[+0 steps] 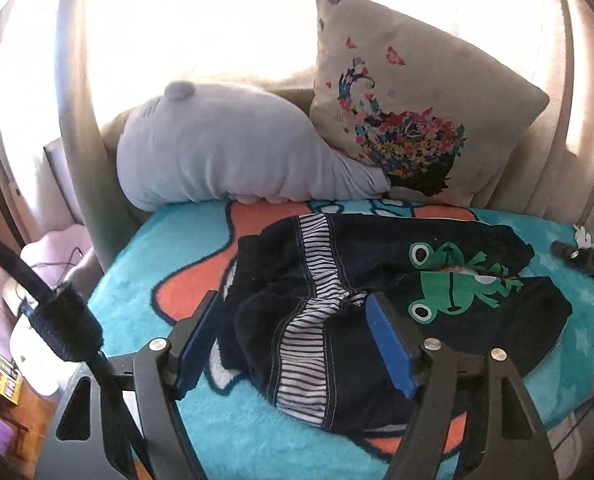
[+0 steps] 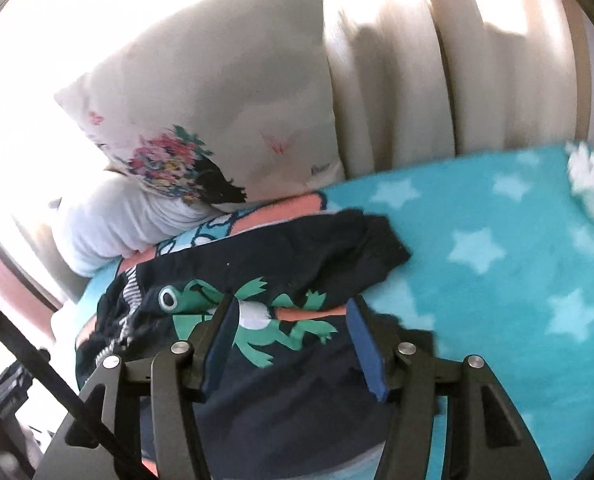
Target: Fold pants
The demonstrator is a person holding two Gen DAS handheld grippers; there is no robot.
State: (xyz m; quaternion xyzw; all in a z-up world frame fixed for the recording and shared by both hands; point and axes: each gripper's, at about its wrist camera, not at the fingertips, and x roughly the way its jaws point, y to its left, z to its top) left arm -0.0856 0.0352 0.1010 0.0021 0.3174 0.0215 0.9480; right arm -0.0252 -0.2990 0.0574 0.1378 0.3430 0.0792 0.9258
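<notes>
— My left hand-held gripper (image 1: 293,336) hangs released over the striped waistband (image 1: 317,272); the right hand-held gripper (image 2: 291,340) is spread wide too, above the frog print (image 2: 257,320).

— And the pants (image 1: 377,280)?

— Rumpled on the blue blanket (image 2: 497,260) on the bed, near the pillow (image 1: 417,100). I'd pinch the waistband edge and a leg hem, pull both taut, flatten first, then fold.
</notes>
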